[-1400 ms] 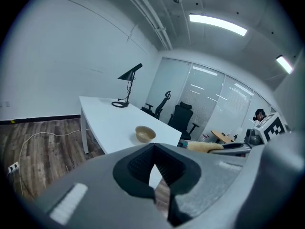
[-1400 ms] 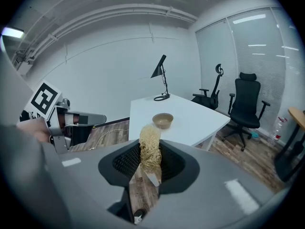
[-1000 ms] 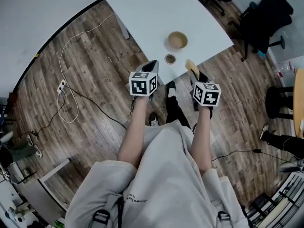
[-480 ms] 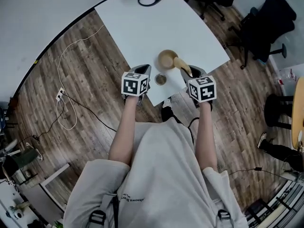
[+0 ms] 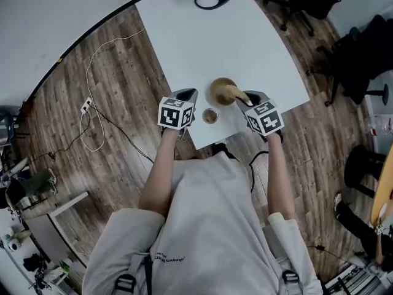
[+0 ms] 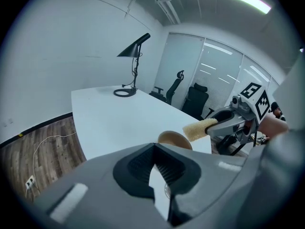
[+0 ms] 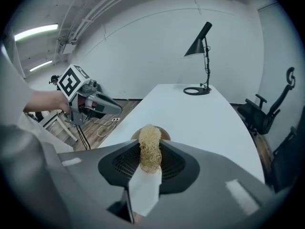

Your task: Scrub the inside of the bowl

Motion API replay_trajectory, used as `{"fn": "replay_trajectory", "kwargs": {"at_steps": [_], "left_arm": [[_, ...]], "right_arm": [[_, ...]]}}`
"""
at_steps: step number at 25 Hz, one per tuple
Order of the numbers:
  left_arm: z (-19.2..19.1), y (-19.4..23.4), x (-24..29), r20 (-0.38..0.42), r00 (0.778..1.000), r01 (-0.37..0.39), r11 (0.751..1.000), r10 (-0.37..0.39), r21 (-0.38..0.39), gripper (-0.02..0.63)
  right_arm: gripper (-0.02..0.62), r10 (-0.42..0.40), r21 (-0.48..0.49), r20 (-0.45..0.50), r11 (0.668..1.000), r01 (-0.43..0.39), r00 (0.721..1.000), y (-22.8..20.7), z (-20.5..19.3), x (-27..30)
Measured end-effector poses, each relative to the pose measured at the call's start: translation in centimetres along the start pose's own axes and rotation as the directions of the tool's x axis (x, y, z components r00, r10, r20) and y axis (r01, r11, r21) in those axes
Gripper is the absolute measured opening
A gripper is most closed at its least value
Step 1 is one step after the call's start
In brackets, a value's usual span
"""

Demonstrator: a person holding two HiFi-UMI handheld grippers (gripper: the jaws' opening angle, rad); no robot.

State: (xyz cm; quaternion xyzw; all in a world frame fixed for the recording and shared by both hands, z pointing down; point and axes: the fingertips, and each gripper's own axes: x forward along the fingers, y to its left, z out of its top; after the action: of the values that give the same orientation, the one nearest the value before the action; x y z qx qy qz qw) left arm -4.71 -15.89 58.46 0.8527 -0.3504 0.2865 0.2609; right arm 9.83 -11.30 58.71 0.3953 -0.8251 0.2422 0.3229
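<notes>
A long white table (image 5: 202, 42) stands on a wood-plank floor (image 5: 116, 72), with dark office chairs (image 5: 362, 54) off to the right. A person in a pale grey top (image 5: 209, 226) stands at its near edge, both bare forearms stretched forward. A black desk lamp (image 6: 135, 56) stands at the table's far end. The left gripper (image 5: 189, 94) hovers at the table's near edge. Its jaws are drawn together at the tips, with only a thin sliver of table showing between them, and it holds nothing. The right gripper (image 5: 249, 98) is clamped on a tan loofah scrubber (image 7: 150, 149), which sticks out past its jaws. A tan bowl (image 5: 220, 90) sits upright on the table near that edge, ahead of and between the two grippers. The scrubber's free end reaches over the bowl's rim; whether it touches the inside cannot be made out. A small round dish (image 5: 210, 115) lies just beside the bowl, closer to the left gripper.
</notes>
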Motion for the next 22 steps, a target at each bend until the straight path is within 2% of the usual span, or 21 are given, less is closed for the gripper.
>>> {"fn": "replay_trajectory", "kwargs": {"at_steps": [5,9,15,18,22], "left_arm": [[0.5,0.7,0.7,0.003,0.999,-0.034,0.998,0.034,-0.06,0.0],[0.5,0.5,1.5,0.011,0.999,-0.044,0.996,0.045,-0.074,0.002],[0.5,0.1,3.3,-0.002,0.999,-0.043,0.993,0.043,-0.113,0.002],[0.5,-0.1,4.1,-0.004,1.0,-0.019,0.992,0.019,-0.127,0.002],[0.4,0.1,4.7,-0.008,1.0,-0.003,0.99,0.002,-0.141,0.002]], "right_arm": [[0.127,0.062,-0.146,-0.062,0.987,-0.071,0.996,-0.4,1.9,2.7],[0.127,0.111,-0.225,-0.122,0.965,-0.136,0.986,-0.1,2.0,4.5],[0.126,0.166,-0.298,-0.233,0.925,-0.233,0.958,-0.2,0.7,4.6],[0.126,0.157,-0.357,-0.272,0.9,-0.251,0.949,-0.1,0.5,4.7],[0.126,0.174,-0.358,-0.288,0.892,-0.275,0.942,-0.1,0.4,5.5]]}}
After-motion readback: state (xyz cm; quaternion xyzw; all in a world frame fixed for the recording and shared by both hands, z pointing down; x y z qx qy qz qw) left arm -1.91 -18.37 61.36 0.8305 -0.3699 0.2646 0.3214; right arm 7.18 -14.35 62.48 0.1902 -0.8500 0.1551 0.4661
